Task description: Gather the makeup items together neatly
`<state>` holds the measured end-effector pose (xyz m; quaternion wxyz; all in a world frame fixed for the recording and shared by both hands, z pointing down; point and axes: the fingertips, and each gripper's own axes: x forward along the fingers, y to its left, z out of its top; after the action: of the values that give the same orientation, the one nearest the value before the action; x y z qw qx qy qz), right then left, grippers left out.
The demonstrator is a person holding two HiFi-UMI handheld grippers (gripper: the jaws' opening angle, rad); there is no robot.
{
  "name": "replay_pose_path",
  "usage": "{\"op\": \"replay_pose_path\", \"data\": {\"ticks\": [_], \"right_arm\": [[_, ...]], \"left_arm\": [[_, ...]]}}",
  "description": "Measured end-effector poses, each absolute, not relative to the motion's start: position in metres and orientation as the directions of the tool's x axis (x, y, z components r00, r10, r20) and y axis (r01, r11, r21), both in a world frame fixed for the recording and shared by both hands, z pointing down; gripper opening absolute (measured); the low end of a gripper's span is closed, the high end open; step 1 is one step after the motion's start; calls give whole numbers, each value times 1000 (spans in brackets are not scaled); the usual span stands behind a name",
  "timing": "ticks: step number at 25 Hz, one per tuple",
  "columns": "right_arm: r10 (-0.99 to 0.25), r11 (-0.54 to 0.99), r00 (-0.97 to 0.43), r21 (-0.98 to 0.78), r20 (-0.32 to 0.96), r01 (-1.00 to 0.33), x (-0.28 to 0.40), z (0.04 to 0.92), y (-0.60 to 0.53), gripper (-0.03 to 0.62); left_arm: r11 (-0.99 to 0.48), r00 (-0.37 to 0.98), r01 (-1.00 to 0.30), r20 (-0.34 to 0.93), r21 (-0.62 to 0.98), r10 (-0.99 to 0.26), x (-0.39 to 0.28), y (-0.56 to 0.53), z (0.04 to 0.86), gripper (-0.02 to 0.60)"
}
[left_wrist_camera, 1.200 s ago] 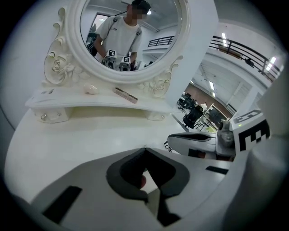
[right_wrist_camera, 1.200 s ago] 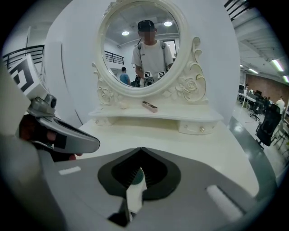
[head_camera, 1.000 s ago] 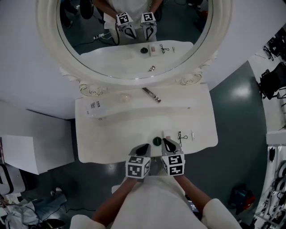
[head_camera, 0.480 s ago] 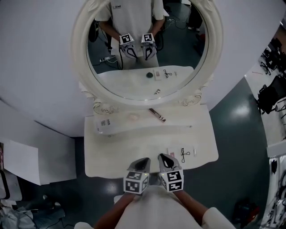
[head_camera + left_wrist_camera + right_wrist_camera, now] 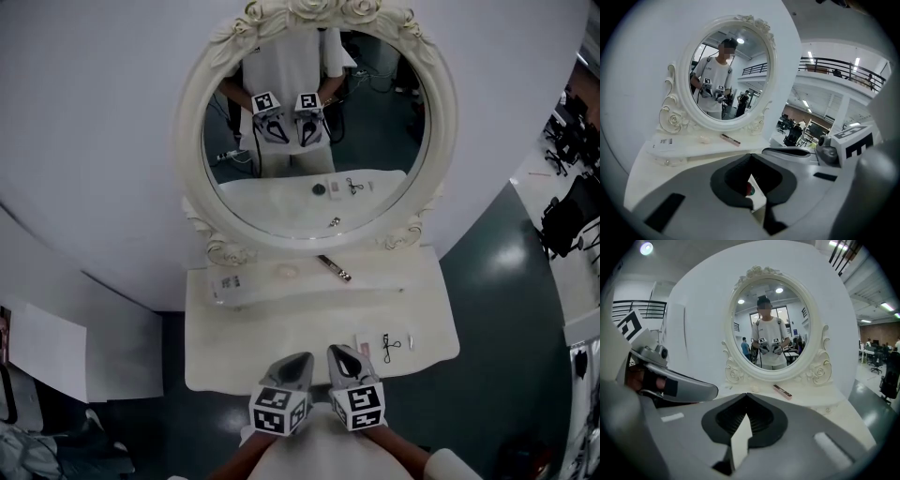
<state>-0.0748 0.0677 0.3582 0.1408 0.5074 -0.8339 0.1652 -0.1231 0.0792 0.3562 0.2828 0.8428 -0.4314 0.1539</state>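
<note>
On the white vanity table a brown tube and a pale round item lie under the oval mirror. A pale flat case, a dark eyelash curler and a small white stick sit together at the front right. My left gripper and right gripper hover side by side above the front edge, both shut and holding nothing. The tube shows far ahead in the left gripper view and again, as the same tube, in the right gripper view. A dark round item shows only as a reflection.
A white labelled box lies at the table's back left. The mirror's carved frame rises from the back edge. Dark floor lies to the right, and white panels stand at the left.
Both grippers have risen from the table's front edge and pulled back toward the person. The view has lifted, so the whole mirror shows. The dark round item is now hidden behind the grippers.
</note>
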Motion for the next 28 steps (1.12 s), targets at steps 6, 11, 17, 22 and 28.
{"op": "replay_pose_path", "data": {"ticks": [6,11,17,22,28], "right_arm": [[-824,437,-450,-118,344,-892,-81,335,75,3],[-838,437,-442,-89,320,-895,-81,324,80,2],[-844,428,-433,-90,316,-899,-80,320,85,2],[-844,433,-435,-80,315,-898,-84,320,90,2],[-844,428,-430,-79,322,-900,-85,321,95,2]], "left_arm": [[-491,585,-811,456,319,-670,-125,89,333,9],[-510,584,-811,417,285,-696,-126,95,323,9],[-512,588,-809,410,289,-697,-127,96,322,9],[-515,592,-806,412,292,-693,-127,100,323,9],[-524,599,-800,411,292,-687,-125,105,323,9]]}}
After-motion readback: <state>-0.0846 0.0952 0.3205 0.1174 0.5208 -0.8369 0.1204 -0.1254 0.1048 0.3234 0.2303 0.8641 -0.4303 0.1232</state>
